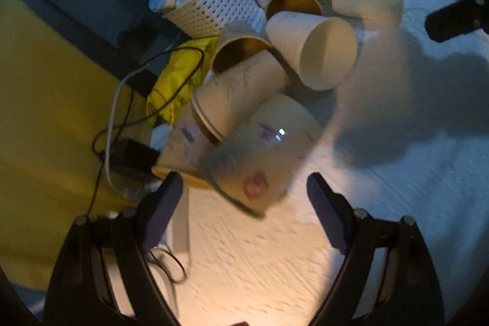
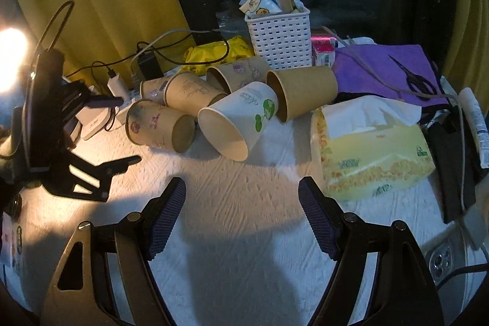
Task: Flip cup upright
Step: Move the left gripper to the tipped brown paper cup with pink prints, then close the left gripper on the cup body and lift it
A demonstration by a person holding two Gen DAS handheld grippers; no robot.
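Approach step. Flowered cup [image 1: 259, 164] — on its side, nearest of the toppled cluster, just beyond left gripper [image 1: 244, 188], jaws wide. Right gripper [image 2: 241, 197] wide, empty. Next, likely: straddle wall, close, tip upright.

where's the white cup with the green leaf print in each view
Left wrist: the white cup lies on its side upper right of centre, mouth toward the camera; the print is hidden.
Right wrist: the same cup lies at centre, print up.
Shared landmark: the white basket behind the cups.
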